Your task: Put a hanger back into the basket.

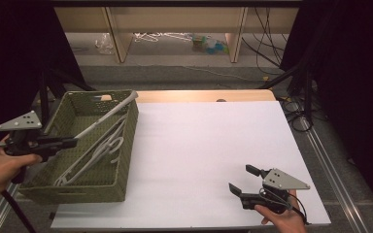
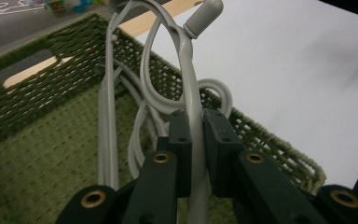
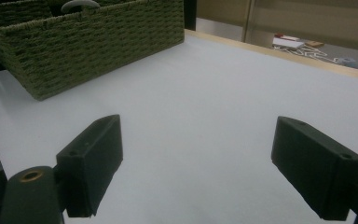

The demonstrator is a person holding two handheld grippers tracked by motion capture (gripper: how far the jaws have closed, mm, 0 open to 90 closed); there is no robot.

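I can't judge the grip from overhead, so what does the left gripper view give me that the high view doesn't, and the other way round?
Left gripper view alone: the left gripper has its pads clamped on the bar of a grey hanger, whose rubber-tipped end sticks up above the basket's far rim.

High view alone: the right gripper with jaws open above the white table, near its front right corner, apart from the basket, and the floor clutter beyond the table.

Both: the green woven basket at the table's left edge, with more grey hangers lying inside.
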